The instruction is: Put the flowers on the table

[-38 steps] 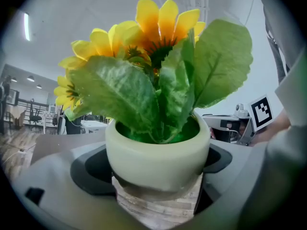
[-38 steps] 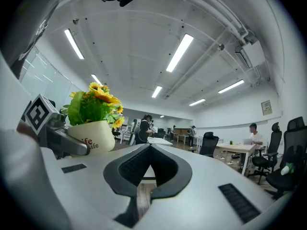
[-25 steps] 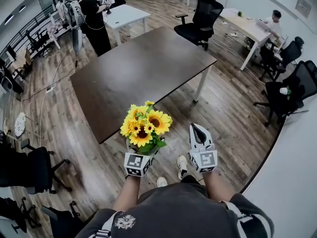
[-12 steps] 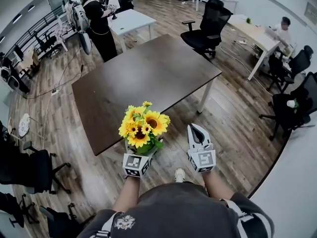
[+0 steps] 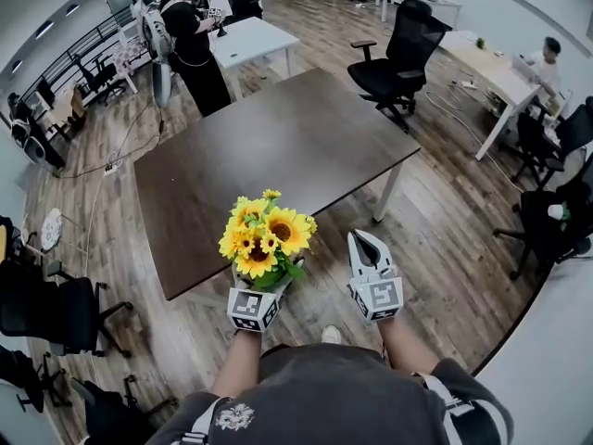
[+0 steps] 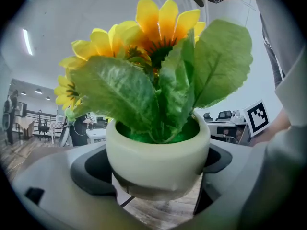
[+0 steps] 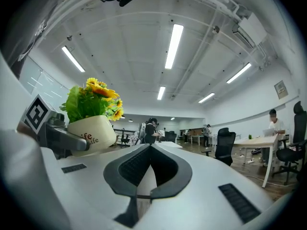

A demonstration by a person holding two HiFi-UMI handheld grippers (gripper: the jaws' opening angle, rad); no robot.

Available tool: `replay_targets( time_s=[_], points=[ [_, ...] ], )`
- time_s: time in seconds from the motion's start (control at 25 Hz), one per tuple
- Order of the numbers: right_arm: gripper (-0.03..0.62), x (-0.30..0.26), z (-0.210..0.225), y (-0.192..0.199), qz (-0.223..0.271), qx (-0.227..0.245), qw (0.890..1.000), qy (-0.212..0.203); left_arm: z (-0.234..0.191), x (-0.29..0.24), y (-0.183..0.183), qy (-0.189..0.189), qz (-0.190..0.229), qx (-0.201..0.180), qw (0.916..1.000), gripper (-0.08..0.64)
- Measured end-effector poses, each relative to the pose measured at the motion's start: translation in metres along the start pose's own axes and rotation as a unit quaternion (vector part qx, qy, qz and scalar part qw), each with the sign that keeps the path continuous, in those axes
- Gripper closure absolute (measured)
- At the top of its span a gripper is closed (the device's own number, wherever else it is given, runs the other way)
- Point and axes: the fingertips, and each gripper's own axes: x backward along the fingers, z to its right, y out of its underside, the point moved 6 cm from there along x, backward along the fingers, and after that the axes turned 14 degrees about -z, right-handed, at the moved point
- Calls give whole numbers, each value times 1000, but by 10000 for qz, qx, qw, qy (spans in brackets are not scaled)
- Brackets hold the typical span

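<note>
A bunch of yellow sunflowers (image 5: 264, 237) with green leaves stands in a small cream pot (image 6: 158, 152). My left gripper (image 5: 267, 278) is shut on the pot, one jaw on each side, and holds it upright in the air above the wooden floor. The dark brown table (image 5: 278, 151) lies just ahead of the pot, its near edge a short way beyond the flowers. To the right, my right gripper (image 5: 360, 239) is shut with nothing in it, jaws pointing forward. In the right gripper view the pot (image 7: 93, 132) and the flowers (image 7: 95, 99) appear at the left of the shut right gripper (image 7: 150, 148).
A black office chair (image 5: 403, 49) stands past the table's far right corner. A standing person (image 5: 196, 49) and a white table (image 5: 252, 37) are beyond the far left. More black chairs (image 5: 51, 313) sit at my left, and a light desk (image 5: 496, 63) with a seated person at the right.
The table has come nearer and now sits lower in the head view. Both grippers keep their places, and the left one still holds the pot.
</note>
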Motion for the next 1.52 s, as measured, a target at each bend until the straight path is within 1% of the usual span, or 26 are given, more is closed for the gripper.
replay_targets(
  time_s=[0.12, 0.28, 0.52, 0.72, 0.92, 1.16, 1.52],
  points=[
    [569, -8, 11, -2, 53, 0, 9999, -91, 4, -13, 0, -104, 0, 53, 9999, 25],
    [569, -20, 18, -12, 161, -29, 9997, -177, 4, -26, -6, -144, -37, 70, 9999, 25],
    [569, -46, 22, -11, 114, -20, 9993, -345, -9, -46, -12, -254, -22, -53, 9997, 25],
    [569, -83, 15, -15, 69, 77, 9990, -445, -42, -64, -14, -296, 7, -90, 9995, 25],
    [569, -128, 12, -26, 52, 174, 9985, -518, -80, -84, -15, -333, -39, -45, 9994, 25],
    [569, -204, -11, -59, -53, 280, 9980, -560, -159, -99, -26, -341, -117, -9, 9993, 25],
    [569, -241, -23, -54, -34, 421, 9976, -554, -196, -116, -3, -401, -204, -12, 9990, 25]
  ],
)
